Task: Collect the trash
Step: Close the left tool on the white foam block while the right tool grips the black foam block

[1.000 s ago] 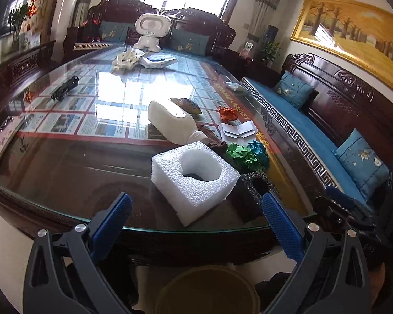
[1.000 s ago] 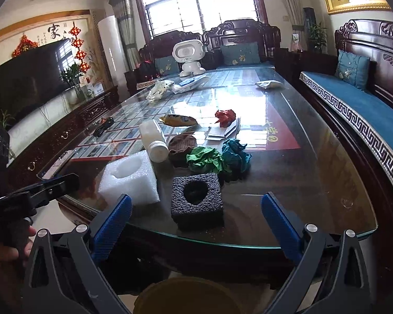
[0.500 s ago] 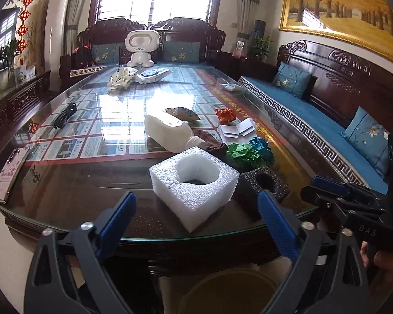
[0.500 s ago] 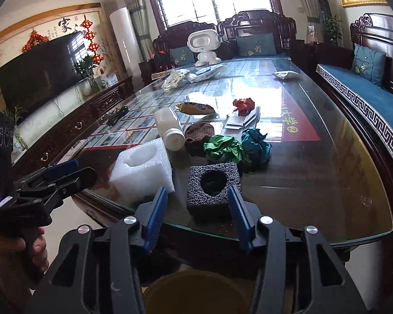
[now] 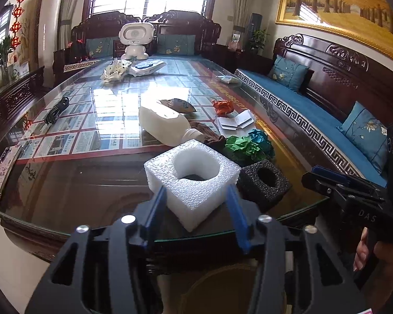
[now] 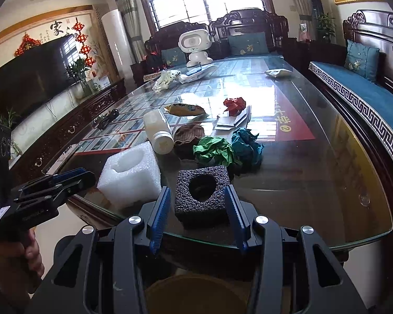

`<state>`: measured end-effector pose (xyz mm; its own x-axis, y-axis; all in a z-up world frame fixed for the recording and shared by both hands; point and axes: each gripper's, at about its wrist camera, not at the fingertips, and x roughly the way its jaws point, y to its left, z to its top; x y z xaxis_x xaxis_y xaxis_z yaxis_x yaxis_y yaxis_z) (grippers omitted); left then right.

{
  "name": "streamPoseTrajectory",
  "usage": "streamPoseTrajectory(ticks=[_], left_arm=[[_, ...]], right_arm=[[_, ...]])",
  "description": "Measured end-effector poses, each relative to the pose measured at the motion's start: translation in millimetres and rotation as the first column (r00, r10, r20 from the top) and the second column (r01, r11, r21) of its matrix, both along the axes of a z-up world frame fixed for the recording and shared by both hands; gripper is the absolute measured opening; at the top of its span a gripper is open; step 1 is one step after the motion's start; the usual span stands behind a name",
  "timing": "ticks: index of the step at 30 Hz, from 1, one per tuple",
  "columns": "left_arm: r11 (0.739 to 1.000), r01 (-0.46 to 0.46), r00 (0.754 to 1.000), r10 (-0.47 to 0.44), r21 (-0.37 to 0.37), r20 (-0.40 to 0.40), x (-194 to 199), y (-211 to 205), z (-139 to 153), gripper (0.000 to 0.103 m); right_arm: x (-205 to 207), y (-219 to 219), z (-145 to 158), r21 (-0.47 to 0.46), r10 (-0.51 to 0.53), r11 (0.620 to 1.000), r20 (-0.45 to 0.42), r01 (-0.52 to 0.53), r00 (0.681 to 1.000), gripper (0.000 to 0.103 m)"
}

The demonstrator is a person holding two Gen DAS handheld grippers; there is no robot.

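We see white foam block [image 5: 194,180], black foam block [image 6: 202,192] – speckled; green paper wad [image 6: 214,153], teal paper wad [image 6: 246,144], red paper wad [image 6: 234,105]; blue gripper pads [image 6: 159,213] – ribbed.

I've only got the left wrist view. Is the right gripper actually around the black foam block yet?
Observer: Its own camera shows the right gripper framing the black foam block, jaws about as wide as it; contact unclear.
Operator: And my left gripper on the white foam?
Observer: Side-on, the left gripper sits just short of the white foam, jaws closing on nothing.
Operator: Brown thing by the bottle?
Observer: A knitted hat, right beside the cap of the bottle.
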<state>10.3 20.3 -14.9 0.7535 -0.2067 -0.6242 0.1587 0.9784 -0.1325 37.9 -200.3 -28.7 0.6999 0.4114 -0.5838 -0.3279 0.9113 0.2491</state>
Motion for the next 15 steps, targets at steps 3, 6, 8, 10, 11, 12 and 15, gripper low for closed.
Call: streamPoseTrajectory(ticks=[3,6,8,10,11,12,15], left_arm=[[1.0,0.001,1.0,-0.001,0.005,-0.002,3.5,0.7,-0.9,0.057],[1.0,-0.012,1.0,0.013,0.004,-0.016,9.7,4.2,-4.4,0.069],[1.0,-0.025,1.0,0.025,0.01,-0.018,12.3,7.7,-7.2,0.074],[0.999,-0.035,0.999,0.035,0.014,-0.019,15.2,10.7,-8.9,0.081],[0.999,-0.042,0.999,0.042,0.014,-0.019,15.9,12.4,-9.5,0.086],[0.999,-0.05,0.999,0.051,0.016,-0.018,17.3,14.1,-9.6,0.088],[0.998,-0.057,0.998,0.057,0.017,-0.024,22.5,18.6,-10.4,0.095]], right_arm=[[8.2,0.5,-3.9,-0.006,-0.006,1.0,-0.014,0.006,1.0,0.046],[18.3,1.9,-7.6,-0.01,-0.01,1.0,-0.023,0.01,1.0,0.05],[25.5,3.5,-11.3,-0.024,-0.017,1.0,-0.028,0.016,0.999,0.054],[34.3,4.5,-17.5,-0.039,-0.03,0.999,-0.04,0.028,0.999,0.057],[38.8,4.8,-21.0,-0.044,-0.037,0.998,-0.05,0.034,0.998,0.057],[43.4,4.8,-24.8,-0.044,-0.04,0.998,-0.063,0.037,0.997,0.057],[54.0,5.4,-34.5,-0.042,-0.042,0.998,-0.092,0.039,0.995,0.057]])
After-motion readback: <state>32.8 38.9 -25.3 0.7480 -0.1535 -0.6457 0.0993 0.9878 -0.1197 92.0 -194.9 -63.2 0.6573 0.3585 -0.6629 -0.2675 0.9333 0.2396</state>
